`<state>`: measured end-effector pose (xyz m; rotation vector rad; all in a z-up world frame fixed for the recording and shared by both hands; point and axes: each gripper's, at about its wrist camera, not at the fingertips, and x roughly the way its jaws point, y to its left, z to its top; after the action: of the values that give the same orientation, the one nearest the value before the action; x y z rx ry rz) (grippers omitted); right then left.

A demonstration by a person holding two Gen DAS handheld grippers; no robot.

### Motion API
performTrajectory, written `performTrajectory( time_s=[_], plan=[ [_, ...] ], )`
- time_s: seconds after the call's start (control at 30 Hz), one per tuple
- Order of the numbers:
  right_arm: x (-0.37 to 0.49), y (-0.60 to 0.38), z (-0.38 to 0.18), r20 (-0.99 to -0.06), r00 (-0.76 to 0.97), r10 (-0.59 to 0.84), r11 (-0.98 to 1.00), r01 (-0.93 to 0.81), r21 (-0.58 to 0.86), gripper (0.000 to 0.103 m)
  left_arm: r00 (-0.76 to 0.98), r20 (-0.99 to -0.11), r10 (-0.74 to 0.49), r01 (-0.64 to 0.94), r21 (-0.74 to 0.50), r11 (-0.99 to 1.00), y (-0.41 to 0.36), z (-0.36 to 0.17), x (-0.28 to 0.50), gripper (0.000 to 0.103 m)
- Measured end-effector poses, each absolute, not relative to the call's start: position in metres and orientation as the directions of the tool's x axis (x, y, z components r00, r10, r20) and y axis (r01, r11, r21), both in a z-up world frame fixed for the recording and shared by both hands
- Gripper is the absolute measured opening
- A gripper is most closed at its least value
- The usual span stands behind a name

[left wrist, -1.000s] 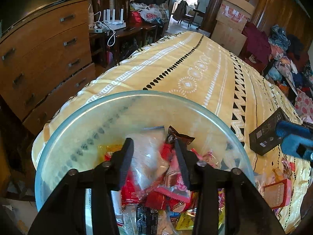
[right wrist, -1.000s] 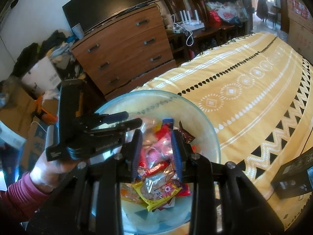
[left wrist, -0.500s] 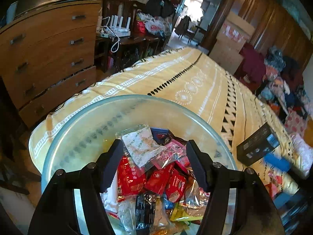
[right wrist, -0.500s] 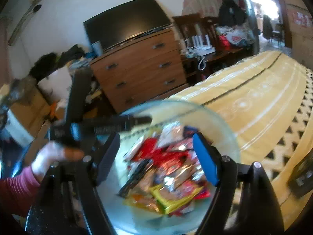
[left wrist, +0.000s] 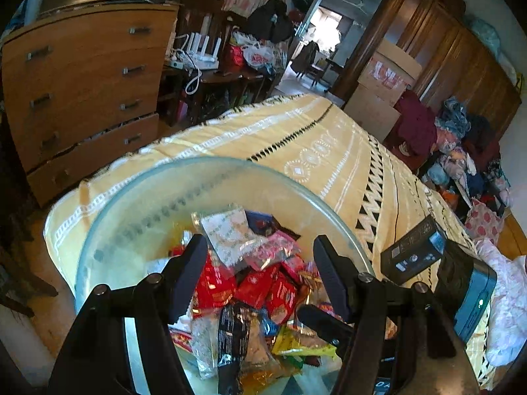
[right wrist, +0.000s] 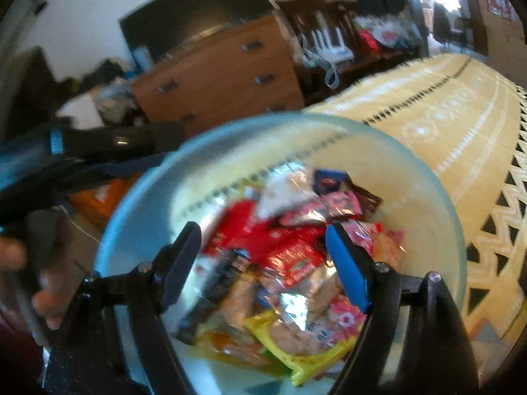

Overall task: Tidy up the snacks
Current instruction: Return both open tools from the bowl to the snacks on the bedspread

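Observation:
A large glass bowl [left wrist: 138,197] [right wrist: 425,171] sits at the near end of a yellow patterned bedspread [left wrist: 329,151]. It holds a heap of wrapped snacks [left wrist: 257,283] [right wrist: 296,256], red, pink, yellow, black and clear. My left gripper [left wrist: 260,263] is open and empty, held above the heap. My right gripper [right wrist: 263,250] is open and empty above the same heap. The right gripper's body also shows at the right of the left wrist view [left wrist: 467,283], and the left gripper at the left of the right wrist view [right wrist: 108,144].
A black box [left wrist: 411,250] lies on the bedspread right of the bowl. A wooden chest of drawers [left wrist: 85,92] stands to the left, with a cluttered desk [left wrist: 217,65] behind. Cardboard boxes [left wrist: 385,89] and piled clothes [left wrist: 461,151] line the right side.
Both grippers have opened wide and drawn back up from the snack heap. A second ago each stood narrowly closed around packets in the bowl. The snacks stay in the bowl.

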<state>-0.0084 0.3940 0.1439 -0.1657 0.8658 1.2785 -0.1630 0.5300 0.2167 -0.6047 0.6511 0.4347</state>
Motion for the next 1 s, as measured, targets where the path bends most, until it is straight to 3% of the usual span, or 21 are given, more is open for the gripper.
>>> performTrajectory(
  time_s=[0.3, 0.5, 0.63, 0.67, 0.73, 0.8, 0.83, 1.0],
  plan=[
    [-0.005, 0.365, 0.147, -0.634, 0.027, 0.773, 0.344, -0.857, 0.383, 0.079, 0.742, -0.652, 0.156, -0.5, -0.383, 0.777, 0.505, 0.227, -0.161, 0.068],
    [-0.014, 0.361, 0.159, -0.661, 0.058, 0.748, 0.351, -0.881, 0.319, 0.08, 0.761, -0.629, 0.155, -0.457, -0.351, 0.817, 0.469, 0.247, -0.156, 0.068],
    [-0.034, 0.32, 0.201, -0.581, 0.132, 0.803, 0.332, -0.909, 0.252, 0.081, 0.792, -0.595, 0.141, -0.4, -0.331, 0.854, 0.43, 0.266, -0.151, 0.068],
    [-0.04, 0.3, 0.212, -0.542, 0.145, 0.828, 0.326, -0.911, 0.254, 0.084, 0.799, -0.585, 0.136, -0.385, -0.326, 0.863, 0.422, 0.27, -0.15, 0.068],
    [-0.051, 0.257, 0.224, -0.485, 0.183, 0.855, 0.341, -0.904, 0.26, 0.102, 0.824, -0.555, 0.114, -0.328, -0.304, 0.894, 0.392, 0.282, -0.146, 0.068],
    [-0.063, 0.205, 0.226, -0.431, 0.233, 0.872, 0.365, -0.896, 0.255, 0.103, 0.852, -0.52, 0.065, -0.242, -0.281, 0.929, 0.352, 0.294, -0.141, 0.073],
    [-0.067, 0.173, 0.221, -0.431, 0.277, 0.859, 0.412, -0.874, 0.257, 0.103, 0.864, -0.502, 0.034, -0.196, -0.274, 0.942, 0.329, 0.298, -0.137, 0.08],
    [-0.074, 0.058, 0.171, -0.56, 0.371, 0.74, 0.605, -0.731, 0.315, 0.103, 0.838, -0.501, -0.219, 0.08, -0.284, 0.955, 0.215, 0.291, -0.111, 0.082]
  ],
)
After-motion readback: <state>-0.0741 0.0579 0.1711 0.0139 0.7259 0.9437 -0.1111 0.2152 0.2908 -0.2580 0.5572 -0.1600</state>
